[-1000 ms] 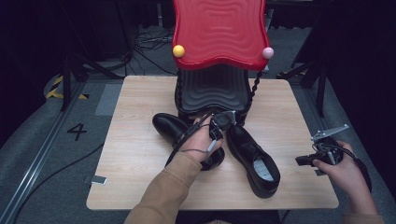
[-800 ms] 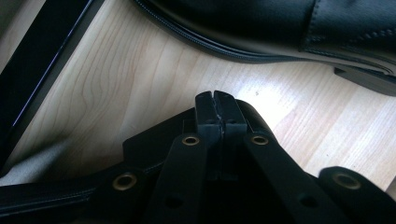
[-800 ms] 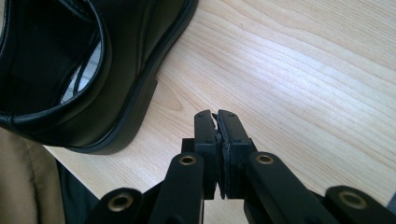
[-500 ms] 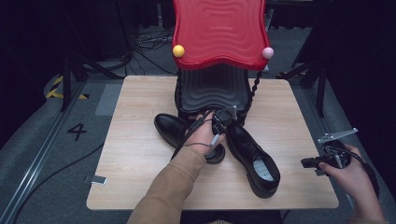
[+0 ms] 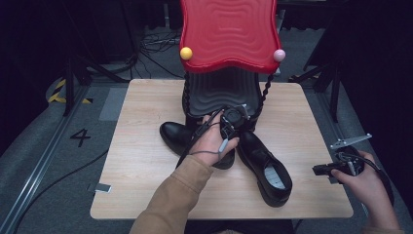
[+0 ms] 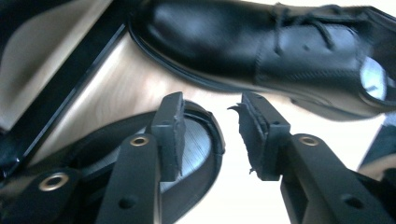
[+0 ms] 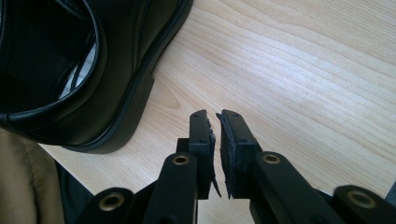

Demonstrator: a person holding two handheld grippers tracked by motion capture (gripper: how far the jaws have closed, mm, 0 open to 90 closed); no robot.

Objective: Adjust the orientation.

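The left gripper [image 6: 219, 130], jaws just opened and empty, hangs over the near shoe [image 6: 187, 154]. Lift clear of its collar before moving. The right gripper [image 7: 215, 154] is nearly closed, empty.

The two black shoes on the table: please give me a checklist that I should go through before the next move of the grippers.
1. Left gripper empty: ok. Its jaws have just been opening and nothing is between them.
2. Left gripper clear of the near shoe: cannot tell. One jaw overlaps its heel opening.
3. Right gripper empty: ok. Its jaws have just been opening a little; the gap is narrow and nothing is in it.
4. Right gripper apart from the other shoe: ok. It is over bare table beside the heel.
5. Both shoes on their soles: ok.
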